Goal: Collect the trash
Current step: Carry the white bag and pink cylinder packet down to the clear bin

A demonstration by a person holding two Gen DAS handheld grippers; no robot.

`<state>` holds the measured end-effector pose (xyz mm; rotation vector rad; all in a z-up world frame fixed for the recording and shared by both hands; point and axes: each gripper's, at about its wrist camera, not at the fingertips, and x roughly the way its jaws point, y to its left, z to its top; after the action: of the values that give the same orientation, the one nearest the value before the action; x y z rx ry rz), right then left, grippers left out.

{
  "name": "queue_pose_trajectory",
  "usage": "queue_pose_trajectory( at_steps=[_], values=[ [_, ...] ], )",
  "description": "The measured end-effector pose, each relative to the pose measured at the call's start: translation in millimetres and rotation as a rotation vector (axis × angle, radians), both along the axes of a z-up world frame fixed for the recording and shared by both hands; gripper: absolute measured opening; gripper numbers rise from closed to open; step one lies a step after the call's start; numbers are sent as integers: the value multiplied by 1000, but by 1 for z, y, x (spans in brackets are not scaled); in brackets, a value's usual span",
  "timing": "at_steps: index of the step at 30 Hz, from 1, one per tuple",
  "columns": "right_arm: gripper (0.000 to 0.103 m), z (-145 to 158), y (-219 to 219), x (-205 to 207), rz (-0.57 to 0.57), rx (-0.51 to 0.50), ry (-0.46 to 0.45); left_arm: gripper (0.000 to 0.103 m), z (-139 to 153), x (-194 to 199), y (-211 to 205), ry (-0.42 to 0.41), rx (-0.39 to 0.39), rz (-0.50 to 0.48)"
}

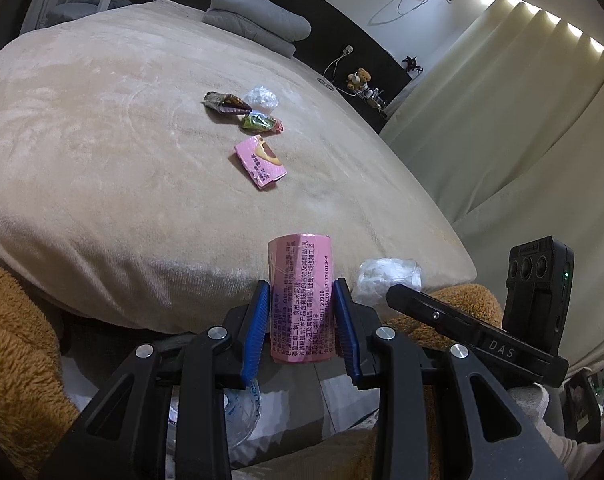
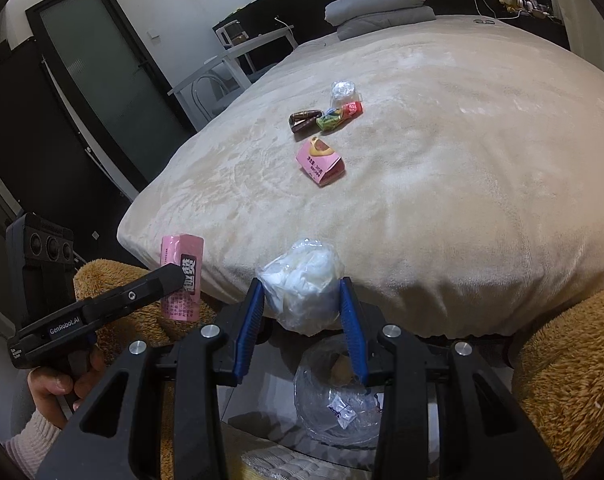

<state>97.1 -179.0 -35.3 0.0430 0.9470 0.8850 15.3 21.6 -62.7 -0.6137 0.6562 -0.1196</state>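
Trash in hand: a pink wrapper [image 1: 301, 296] clamped upright between the left gripper [image 1: 301, 330] pads; a clear crumpled plastic bag [image 2: 302, 286] pinched by the right gripper [image 2: 302, 330].
Position: both held just off the near edge of the bed [image 2: 442, 220], above a clear bag on the floor [image 2: 338, 400], probably the collecting bag.
Still lying: a pink packet [image 1: 260, 162], a green wrapper [image 1: 260, 123], a dark wrapper [image 1: 224, 103] and a plastic wad [image 1: 261, 98] toward the bed's middle.
Risk: the light bag may cling to the pads, or either piece drift past the bag mouth onto the brown plush [image 2: 570, 360].
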Motion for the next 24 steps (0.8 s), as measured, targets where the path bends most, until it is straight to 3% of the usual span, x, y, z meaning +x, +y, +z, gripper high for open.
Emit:
queue_pose_trajectory(
  at_steps=[9, 24],
  values=[
    [39, -26, 5, 4, 17, -60, 102, 32, -32, 13, -11, 142, 6, -30],
    [39, -97, 17, 25, 3, -197, 424, 32, -103, 47, -16, 486, -16, -86]
  ],
)
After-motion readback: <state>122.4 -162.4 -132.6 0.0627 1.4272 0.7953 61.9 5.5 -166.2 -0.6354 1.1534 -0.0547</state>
